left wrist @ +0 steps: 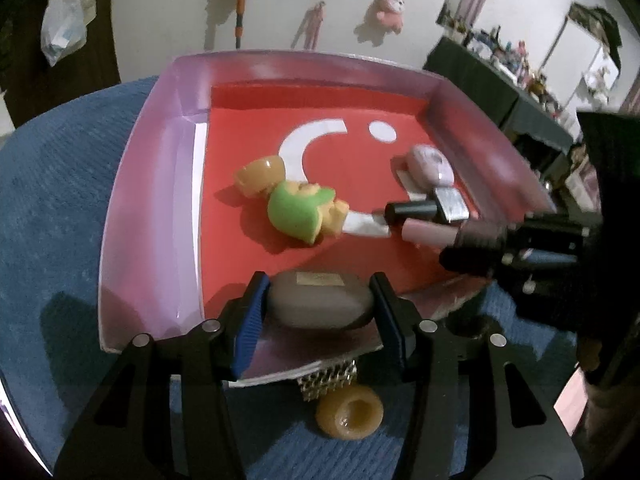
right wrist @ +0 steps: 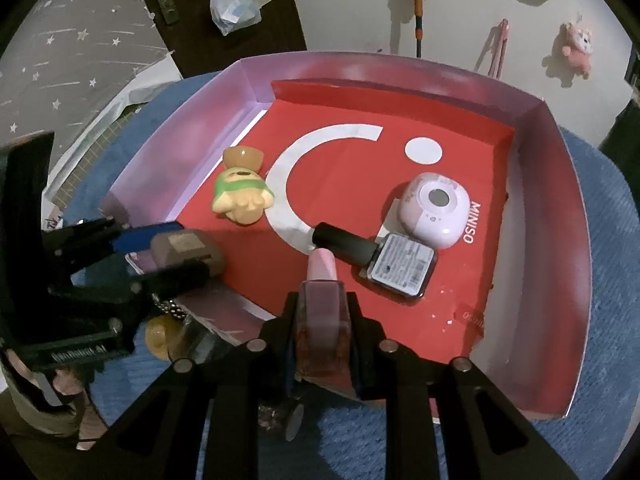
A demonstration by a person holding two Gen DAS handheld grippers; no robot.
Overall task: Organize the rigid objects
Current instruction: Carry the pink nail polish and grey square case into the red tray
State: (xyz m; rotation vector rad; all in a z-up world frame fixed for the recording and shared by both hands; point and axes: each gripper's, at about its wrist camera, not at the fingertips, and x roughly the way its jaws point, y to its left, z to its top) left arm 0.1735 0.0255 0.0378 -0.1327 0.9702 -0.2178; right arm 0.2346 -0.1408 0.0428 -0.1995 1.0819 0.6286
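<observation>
A shallow box (left wrist: 148, 200) with pink walls and a red floor holds a green and yellow toy figure (left wrist: 296, 208), a round pink case (left wrist: 430, 166) and a black-capped bottle (left wrist: 412, 210). My left gripper (left wrist: 320, 292) is shut on a grey-brown oval case (left wrist: 320, 304) over the box's near edge. In the right wrist view, my right gripper (right wrist: 323, 300) is shut on a pink nail polish bottle (right wrist: 322, 280); its cap points at the black-capped bottle (right wrist: 344, 240). There the left gripper (right wrist: 176, 256) and its oval case (right wrist: 188, 250) sit at the box's (right wrist: 560, 240) left corner.
An orange ring-shaped piece (left wrist: 348, 416) and a gold studded item (left wrist: 328, 376) lie on the blue cloth (left wrist: 52, 200) just outside the box's near wall. The right gripper (left wrist: 472, 240) reaches in from the right side. A plush toy (left wrist: 390, 8) hangs on the far wall.
</observation>
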